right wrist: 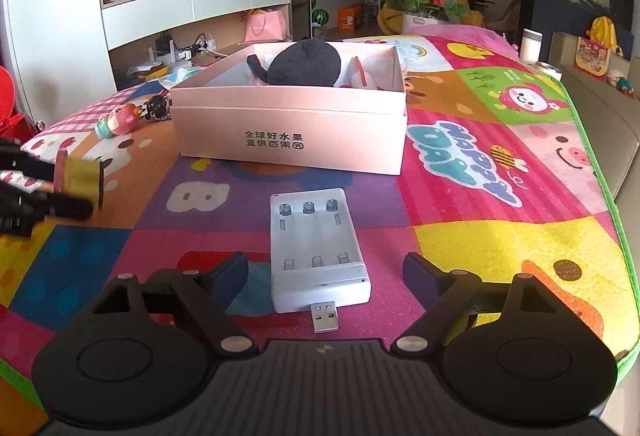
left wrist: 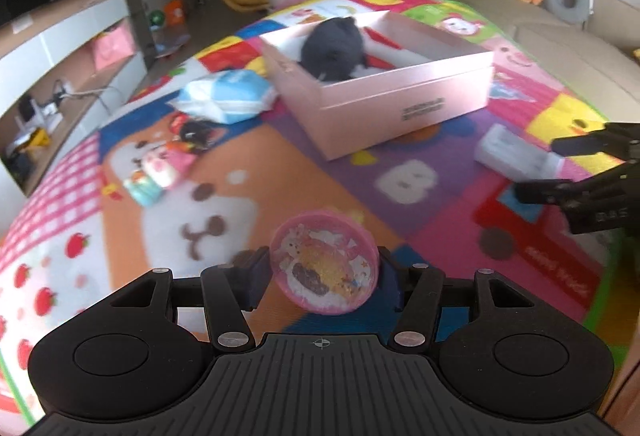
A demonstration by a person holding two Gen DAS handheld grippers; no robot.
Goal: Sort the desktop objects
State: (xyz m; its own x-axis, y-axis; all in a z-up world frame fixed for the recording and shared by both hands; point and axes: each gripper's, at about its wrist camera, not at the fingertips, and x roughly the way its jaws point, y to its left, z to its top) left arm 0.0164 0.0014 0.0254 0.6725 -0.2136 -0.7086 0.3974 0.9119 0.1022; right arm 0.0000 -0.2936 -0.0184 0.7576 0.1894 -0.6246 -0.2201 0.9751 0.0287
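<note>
My left gripper (left wrist: 324, 276) is shut on a round pink tin (left wrist: 324, 262) with a cartoon lid, held above the colourful play mat (left wrist: 280, 172). From the right wrist the tin (right wrist: 84, 176) shows edge-on in the left gripper (right wrist: 74, 192) at the far left. My right gripper (right wrist: 326, 272) is open and low over the mat. A white battery charger (right wrist: 318, 256) with a USB plug lies between its fingers (right wrist: 232, 272), with gaps on both sides. Farther back stands an open pink box (right wrist: 288, 124) holding a black plush toy (right wrist: 306, 64). The left wrist view shows the box (left wrist: 400, 96), the charger (left wrist: 516, 152) and the right gripper (left wrist: 536, 170).
A blue and white tissue pack (left wrist: 226, 96) and small toy figures (left wrist: 160, 164) lie left of the box. The figures (right wrist: 120, 120) and a black keychain (right wrist: 156, 108) show by its left corner. The mat's green edge (right wrist: 600, 196) runs along the right, with a sofa beyond.
</note>
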